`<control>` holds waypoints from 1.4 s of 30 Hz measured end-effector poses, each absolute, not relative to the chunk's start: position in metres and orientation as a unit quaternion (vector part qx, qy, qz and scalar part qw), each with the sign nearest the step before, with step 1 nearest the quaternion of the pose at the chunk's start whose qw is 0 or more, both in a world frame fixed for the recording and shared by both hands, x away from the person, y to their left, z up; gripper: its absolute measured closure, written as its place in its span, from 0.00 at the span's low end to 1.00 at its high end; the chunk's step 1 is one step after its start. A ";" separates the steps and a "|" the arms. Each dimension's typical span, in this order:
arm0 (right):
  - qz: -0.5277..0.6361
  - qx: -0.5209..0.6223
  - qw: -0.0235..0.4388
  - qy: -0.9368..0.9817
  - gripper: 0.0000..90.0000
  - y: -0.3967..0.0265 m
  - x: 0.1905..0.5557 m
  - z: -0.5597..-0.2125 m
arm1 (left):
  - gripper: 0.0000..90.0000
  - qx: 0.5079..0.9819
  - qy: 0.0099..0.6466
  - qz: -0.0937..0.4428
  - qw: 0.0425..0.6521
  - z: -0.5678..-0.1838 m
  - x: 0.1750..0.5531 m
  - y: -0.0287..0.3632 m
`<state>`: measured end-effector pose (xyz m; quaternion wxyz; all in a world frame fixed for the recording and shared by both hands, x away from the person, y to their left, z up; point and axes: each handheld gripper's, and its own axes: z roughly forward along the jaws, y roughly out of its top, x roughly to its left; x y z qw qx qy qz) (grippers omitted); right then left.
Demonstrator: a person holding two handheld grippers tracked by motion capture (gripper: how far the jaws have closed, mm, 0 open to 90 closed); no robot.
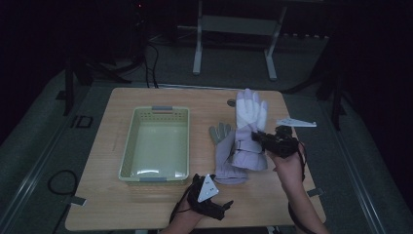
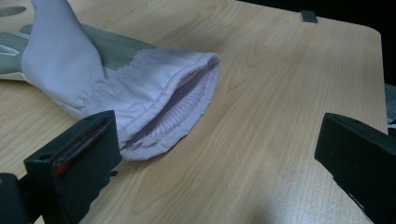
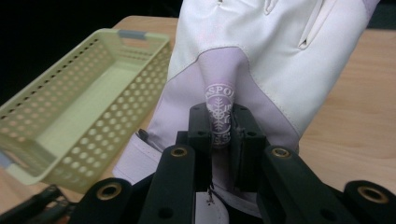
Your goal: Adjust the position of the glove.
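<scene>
Two grippers are at work, and we start with the right gripper [image 3: 219, 135], whose jaws are clamped together on a raised fold of the white glove [image 1: 251, 127] at the back of its hand, where a printed snowflake logo is pinched between them. In the high view that right gripper [image 1: 267, 140] sits over the glove near the surface's right edge, the glove's fingers pointing toward the far edge. We judge this glove light, padded and soft: it should sag and fold when lifted, so the wrist-strap zone or cuff gives a surer bite than the smooth, perhaps slippery, white panel.

Our left gripper [image 2: 219, 154] has its jaws wide apart, one beside the open cuff of the grey glove [image 2: 121, 74], not yet touching it as far as we can tell. That cuff has an elasticated outer fabric and a ribbed knit lining; its doubled edge looks the best place to grip. In the high view the left gripper [image 1: 210, 197] is near the front edge, the grey glove [image 1: 224, 151] lying mid-surface, partly under the white one.

Left of both stands a pale green perforated plastic basket [image 1: 127, 146], empty. The wood-grain surface [image 1: 272, 195] looks smooth.
</scene>
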<state>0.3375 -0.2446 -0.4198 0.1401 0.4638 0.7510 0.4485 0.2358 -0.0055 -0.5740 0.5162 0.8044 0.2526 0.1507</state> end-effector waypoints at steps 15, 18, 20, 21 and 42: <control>0.377 0.481 0.111 0.783 0.89 -0.200 0.350 -0.484 | 0.00 0.804 0.254 0.155 0.515 -0.574 0.236 -0.005; 0.361 0.486 0.106 0.788 0.88 -0.196 0.356 -0.497 | 0.00 0.804 0.253 0.155 0.514 -0.574 0.236 -0.005; 0.350 0.488 0.110 0.792 0.88 -0.194 0.358 -0.503 | 0.00 0.804 0.254 0.154 0.515 -0.574 0.236 -0.005; 0.349 0.492 0.108 0.790 0.87 -0.194 0.359 -0.506 | 0.00 0.804 0.254 0.154 0.515 -0.574 0.236 -0.005; 0.444 0.410 0.092 0.791 0.24 -0.230 0.355 -0.491 | 0.00 0.805 0.260 0.158 0.509 -0.574 0.237 -0.005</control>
